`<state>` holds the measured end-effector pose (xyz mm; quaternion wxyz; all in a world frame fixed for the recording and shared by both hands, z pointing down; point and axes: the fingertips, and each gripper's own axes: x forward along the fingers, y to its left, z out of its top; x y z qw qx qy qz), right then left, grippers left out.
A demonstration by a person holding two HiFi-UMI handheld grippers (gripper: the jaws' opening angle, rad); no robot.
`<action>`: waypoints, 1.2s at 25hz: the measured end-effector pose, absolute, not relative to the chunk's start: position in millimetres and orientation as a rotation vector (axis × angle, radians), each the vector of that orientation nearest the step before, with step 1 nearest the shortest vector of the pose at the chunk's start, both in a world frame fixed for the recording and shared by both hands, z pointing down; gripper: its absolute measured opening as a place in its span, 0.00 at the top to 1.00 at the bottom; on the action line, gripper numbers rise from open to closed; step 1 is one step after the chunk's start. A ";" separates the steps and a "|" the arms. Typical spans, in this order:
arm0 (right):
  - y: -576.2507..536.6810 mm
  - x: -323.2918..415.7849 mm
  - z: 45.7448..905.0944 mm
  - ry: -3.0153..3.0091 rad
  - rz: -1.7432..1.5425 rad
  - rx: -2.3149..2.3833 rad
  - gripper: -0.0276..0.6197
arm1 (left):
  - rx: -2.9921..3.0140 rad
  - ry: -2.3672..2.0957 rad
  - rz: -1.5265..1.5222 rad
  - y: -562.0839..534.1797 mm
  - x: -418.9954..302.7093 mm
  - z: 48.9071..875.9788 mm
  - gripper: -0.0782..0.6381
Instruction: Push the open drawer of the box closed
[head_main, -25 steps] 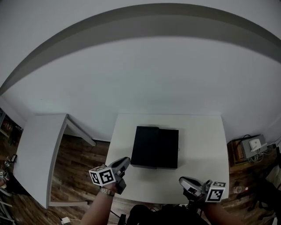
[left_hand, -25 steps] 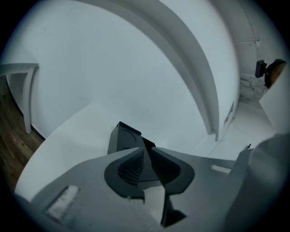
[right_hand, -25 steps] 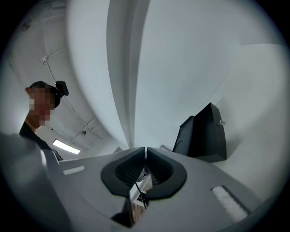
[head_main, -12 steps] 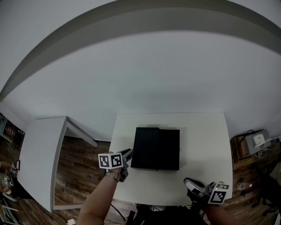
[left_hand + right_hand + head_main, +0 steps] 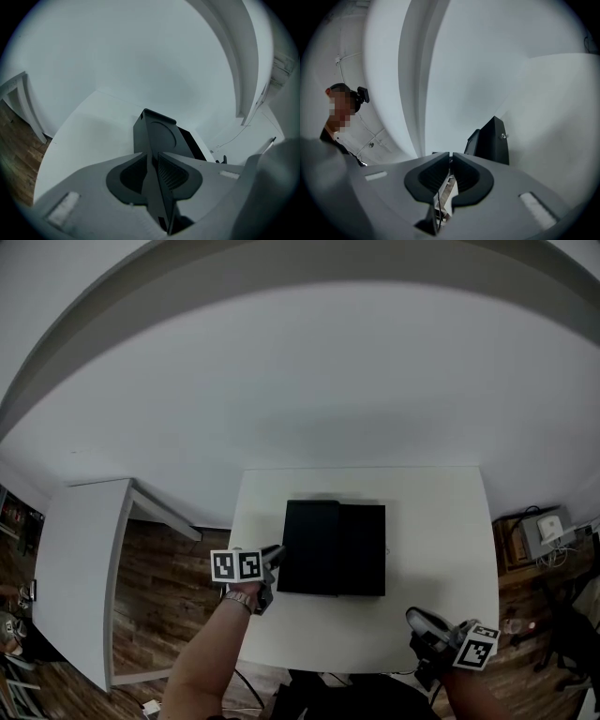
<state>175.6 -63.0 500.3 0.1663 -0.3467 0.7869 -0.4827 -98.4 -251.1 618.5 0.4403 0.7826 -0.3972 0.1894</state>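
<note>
The black box (image 5: 333, 547) lies in the middle of the white table (image 5: 436, 531). A seam splits it into a left and a right section, and I cannot tell which one is the drawer. Its right end face carries a small knob (image 5: 502, 136). My left gripper (image 5: 274, 559) is shut, and its tips are at the box's left end (image 5: 159, 133); whether they touch it I cannot tell. Low at the table's front right corner, well short of the box (image 5: 492, 140), my right gripper (image 5: 420, 622) has its jaws a narrow slit apart and opening, with nothing between them.
A second white table (image 5: 80, 568) stands to the left across a strip of wooden floor (image 5: 164, 606). On the floor at the right sits a low stand with devices and cables (image 5: 542, 532). A white wall rises behind the table. A person (image 5: 340, 117) shows at the left of the right gripper view.
My left gripper has moved from the table's front edge up to the box's left end. My right gripper has drifted a little toward the front right corner. The box has not shifted.
</note>
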 end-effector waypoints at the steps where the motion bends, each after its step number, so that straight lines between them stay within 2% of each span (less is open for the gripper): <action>1: -67.7 177.3 501.3 2.251 -1.368 -0.992 0.92 | 1.937 -0.973 0.466 -251.0 -97.8 619.0 0.79; 3: -77.6 180.9 501.7 2.275 -1.355 -0.996 0.90 | 1.927 -0.944 0.454 -249.9 -96.3 619.3 0.81; 13: -137.2 206.3 506.9 2.454 -1.249 -1.090 0.89 | 1.864 -0.879 0.318 -249.8 -97.3 620.0 0.82; 18: -167.0 211.3 538.7 2.775 -1.187 -1.135 0.87 | 1.841 -0.885 0.279 -249.6 -101.4 618.4 0.83; 20: -176.1 209.0 559.0 2.976 -1.131 -1.147 0.84 | 1.829 -0.875 0.256 -250.7 -99.8 619.5 0.83; 25: -191.0 199.9 621.3 3.723 -0.583 -1.113 0.80 | 1.815 -0.871 0.224 -250.5 -99.2 619.8 0.83; 30: -190.1 183.3 658.0 4.175 -0.012 -0.724 0.77 | 1.808 -0.869 0.197 -250.2 -98.6 619.1 0.83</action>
